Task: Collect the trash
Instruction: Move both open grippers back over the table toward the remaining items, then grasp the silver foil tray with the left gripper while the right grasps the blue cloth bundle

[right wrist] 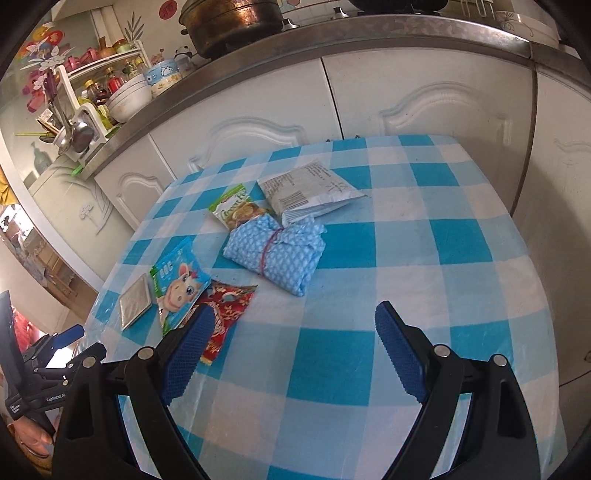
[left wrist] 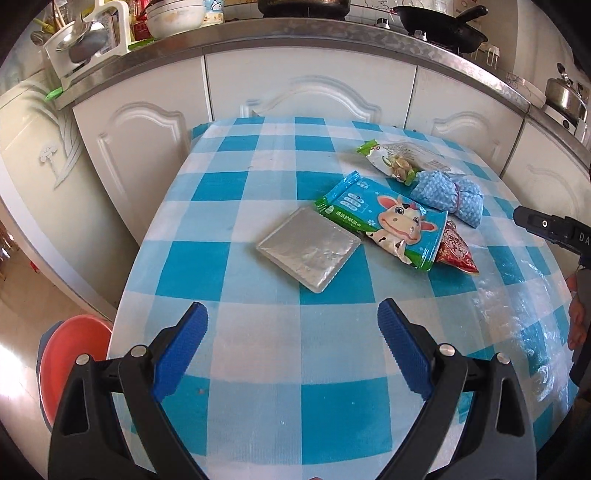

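Observation:
Several pieces of trash lie on the blue-checked table: a silver foil square, a blue cow-print wet-wipe pack, a red wrapper, a green-and-white snack bag and a blue dotted bundle tied with a band. My left gripper is open and empty, just short of the foil square. My right gripper is open and empty, near the red wrapper and below the blue bundle. The cow pack, foil square and snack bags lie to its left and beyond.
White kitchen cabinets with a metal counter carrying pots, a black pan and bowls stand behind the table. A red basin sits on the floor at the table's left. A white printed packet lies at the table's far side.

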A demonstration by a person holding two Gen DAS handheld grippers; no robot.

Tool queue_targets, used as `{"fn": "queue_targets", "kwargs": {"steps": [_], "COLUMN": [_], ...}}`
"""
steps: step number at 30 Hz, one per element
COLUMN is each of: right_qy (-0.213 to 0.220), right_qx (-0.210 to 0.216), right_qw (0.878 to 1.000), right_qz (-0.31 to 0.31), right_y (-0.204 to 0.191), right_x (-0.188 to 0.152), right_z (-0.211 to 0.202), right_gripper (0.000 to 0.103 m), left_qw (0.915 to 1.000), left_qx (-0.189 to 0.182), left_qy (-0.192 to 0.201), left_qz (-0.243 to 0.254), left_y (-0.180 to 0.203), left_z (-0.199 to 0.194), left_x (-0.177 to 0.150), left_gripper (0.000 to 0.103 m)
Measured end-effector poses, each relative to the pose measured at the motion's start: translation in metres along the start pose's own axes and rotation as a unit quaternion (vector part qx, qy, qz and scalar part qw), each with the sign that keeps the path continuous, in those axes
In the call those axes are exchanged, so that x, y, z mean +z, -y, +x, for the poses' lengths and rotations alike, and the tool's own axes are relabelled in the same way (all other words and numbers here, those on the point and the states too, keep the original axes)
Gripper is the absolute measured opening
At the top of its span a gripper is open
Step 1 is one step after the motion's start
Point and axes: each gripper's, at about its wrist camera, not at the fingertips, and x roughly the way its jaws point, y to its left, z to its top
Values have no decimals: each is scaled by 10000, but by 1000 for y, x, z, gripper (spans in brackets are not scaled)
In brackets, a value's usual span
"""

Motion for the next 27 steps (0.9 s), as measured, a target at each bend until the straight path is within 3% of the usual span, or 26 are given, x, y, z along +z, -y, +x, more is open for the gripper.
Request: {"fn": "queue_targets", "kwargs": {"steps": [5,17,23,27], "right_qy": [1,-463,-532,-576], "right_qx": [24,194,766,834], "right_qw": [10000,9971,9940,9903], "right_qz": [-52,-579,-575,-946], "right_y": [6,15,3,-15], "right_x": [33,97,84,66], "right_z": [19,88,88,85], "right_gripper": [88,88,88,88], "left_qw": [9996,9916,9900,9902], "left_qx": [-140,-694,-684,-707], "left_qy": [-25,-388,-319,-198], "left_qz": [262,1023,1191,1188], "left_y": [1,-2,2,5], "left_z": [19,63,70,68], "left_x": [15,41,45,46], "left_gripper": [94,94,91,75]}}
